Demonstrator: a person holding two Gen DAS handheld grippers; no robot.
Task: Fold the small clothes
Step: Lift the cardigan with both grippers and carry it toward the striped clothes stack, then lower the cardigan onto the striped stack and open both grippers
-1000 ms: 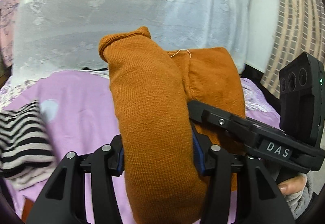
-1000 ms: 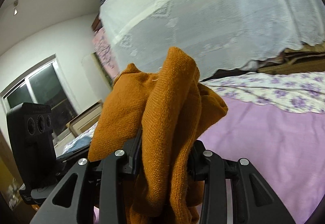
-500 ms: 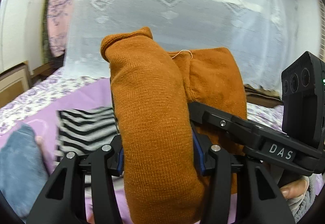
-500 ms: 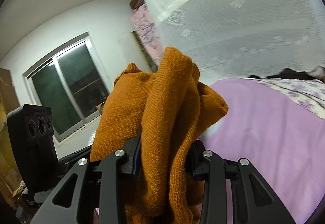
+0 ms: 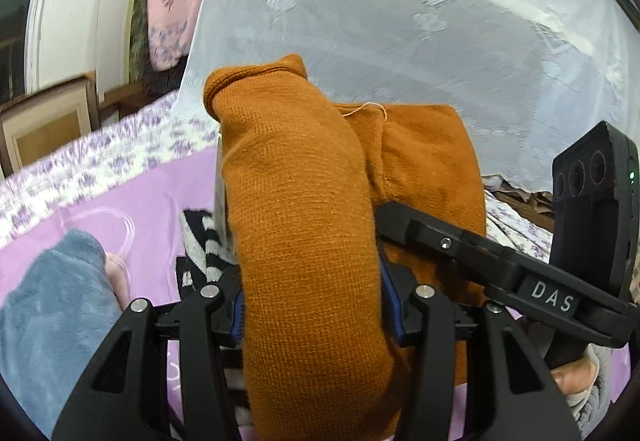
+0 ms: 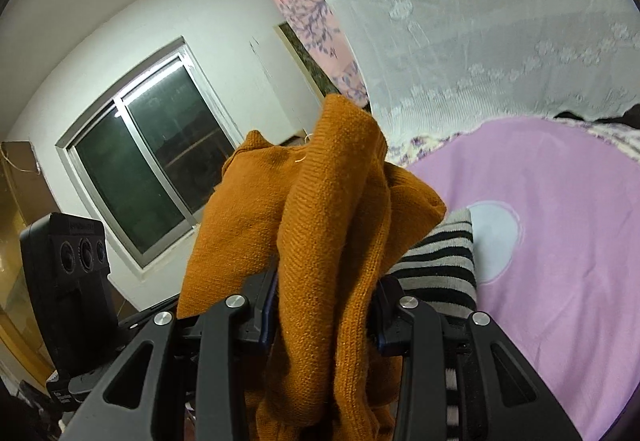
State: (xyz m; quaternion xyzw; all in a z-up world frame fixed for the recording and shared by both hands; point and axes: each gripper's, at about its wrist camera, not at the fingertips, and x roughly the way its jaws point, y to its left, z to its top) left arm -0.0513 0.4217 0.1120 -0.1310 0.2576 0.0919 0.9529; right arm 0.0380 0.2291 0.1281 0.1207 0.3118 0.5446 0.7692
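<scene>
While both claws clamp the orange knit garment point(image 5: 304, 241) aloft over the purple bedspread point(image 6: 560, 201), left gripper point(image 5: 312, 305) and right gripper point(image 6: 324, 313) closed on it, carrying looks underway; next, lower it flat beside the striped garment point(image 6: 440, 261).

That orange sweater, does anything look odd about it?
A loose thread sticks up from the orange sweater, near its top edge. Otherwise it is just bunched, pinched in both the left claw and right claw.

A home bedroom is showing: lilac bedspread point(image 6: 560, 241) lying lower right, white lace canopy point(image 6: 480, 21) hanging upper right, dark sliding window point(image 6: 148, 157) sitting centre left.
</scene>
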